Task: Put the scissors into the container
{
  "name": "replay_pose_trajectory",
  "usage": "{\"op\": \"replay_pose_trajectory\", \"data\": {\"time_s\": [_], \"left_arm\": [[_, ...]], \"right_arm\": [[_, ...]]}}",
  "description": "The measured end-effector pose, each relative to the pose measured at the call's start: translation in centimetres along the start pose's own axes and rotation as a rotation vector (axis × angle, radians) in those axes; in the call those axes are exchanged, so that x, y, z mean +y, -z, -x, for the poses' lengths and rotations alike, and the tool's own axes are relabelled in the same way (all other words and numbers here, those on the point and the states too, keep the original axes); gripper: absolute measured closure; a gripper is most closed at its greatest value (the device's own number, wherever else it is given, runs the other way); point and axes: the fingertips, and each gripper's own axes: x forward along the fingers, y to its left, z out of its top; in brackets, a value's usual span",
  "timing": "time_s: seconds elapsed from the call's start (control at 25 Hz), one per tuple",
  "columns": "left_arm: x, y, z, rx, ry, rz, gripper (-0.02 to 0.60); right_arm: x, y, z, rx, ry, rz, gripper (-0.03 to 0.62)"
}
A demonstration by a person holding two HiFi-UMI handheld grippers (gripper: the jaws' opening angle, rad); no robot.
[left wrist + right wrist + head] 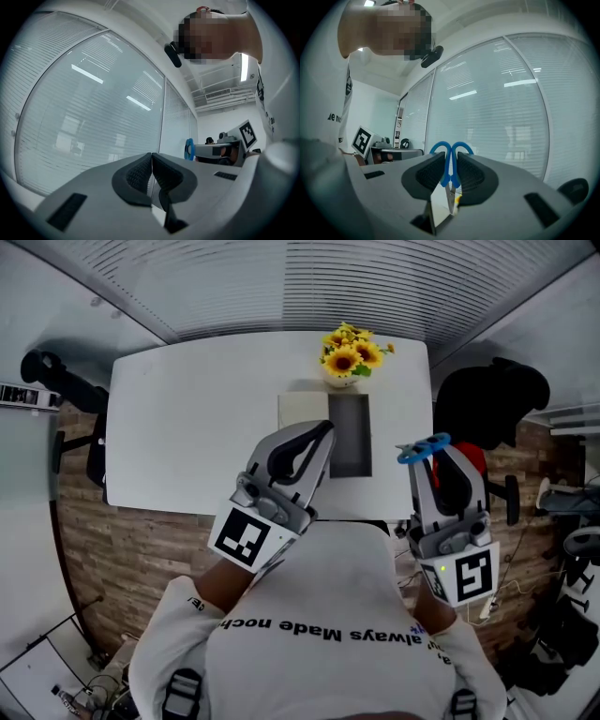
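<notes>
**Scissors in the right gripper, container ahead and to its left**

Scissors (pixel 424 448) are pinched in the right gripper (pixel 434 457). The blue loops poke out past the tips and the blades run back between the jaws. They're up near the person's chest, not over the table (pixel 178 427) yet. The container (pixel 354 437) is the dark oblong box in front of the sunflowers (pixel 352 354), long side pointing away from the person. From the scissors it lies forward, left and lower. The left gripper (pixel 323 430) looks closer to it, but its jaws are pressed together on nothing, so I'd guess the right one carries them over.
</notes>
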Motion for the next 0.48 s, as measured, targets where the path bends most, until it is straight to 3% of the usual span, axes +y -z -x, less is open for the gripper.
{"op": "replay_pose_trajectory", "data": {"time_s": [0.48], "left_arm": [[0.8, 0.1, -0.7, 0.011, -0.026, 0.009, 0.561]], "right_arm": [[-0.1, -0.1, -1.9, 0.003, -0.055, 0.009, 0.505]]}}
